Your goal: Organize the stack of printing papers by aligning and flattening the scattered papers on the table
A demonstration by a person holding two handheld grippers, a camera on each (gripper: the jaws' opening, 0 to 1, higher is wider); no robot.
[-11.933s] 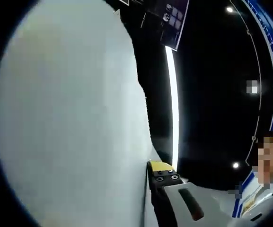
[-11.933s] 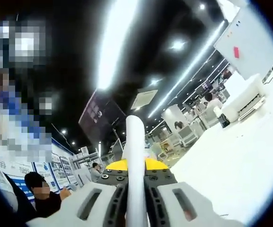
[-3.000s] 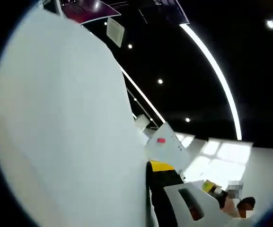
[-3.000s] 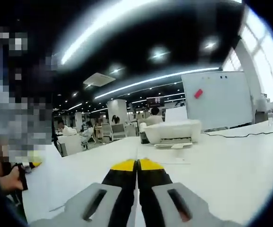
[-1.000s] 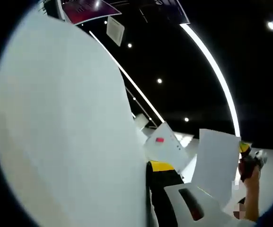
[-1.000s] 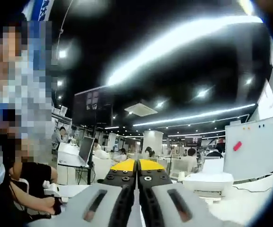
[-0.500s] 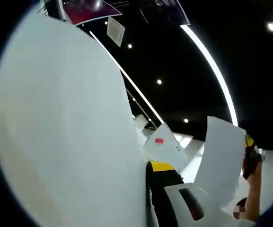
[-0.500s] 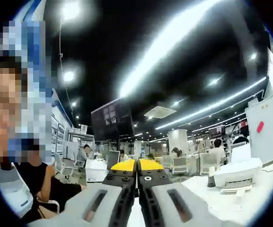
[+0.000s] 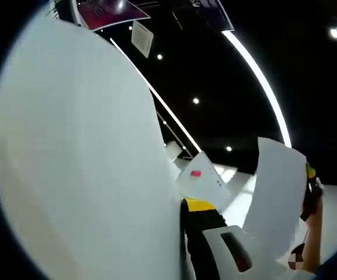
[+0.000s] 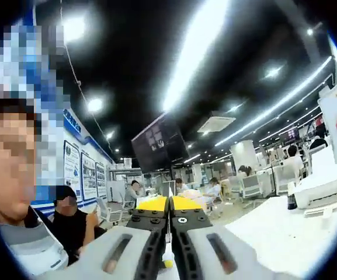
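The left gripper (image 9: 183, 233) is raised and tilted upward, jaws closed. The right gripper (image 10: 169, 217) points upward too, jaws pressed together.

Left gripper view: a large white paper sheet (image 9: 80, 163) blocks everything from 7 to 12 o'clock, lying right against the left tool (image 9: 183, 233); a second sheet (image 9: 276, 201) stands at 4 o'clock, leaving only a narrow gap between them. Right gripper view: open worktop (image 10: 285, 233) lies free at 4 o'clock up to a white printer (image 10: 323, 186) at 3 o'clock, while seated people (image 10: 69, 224) close off 8 o'clock.
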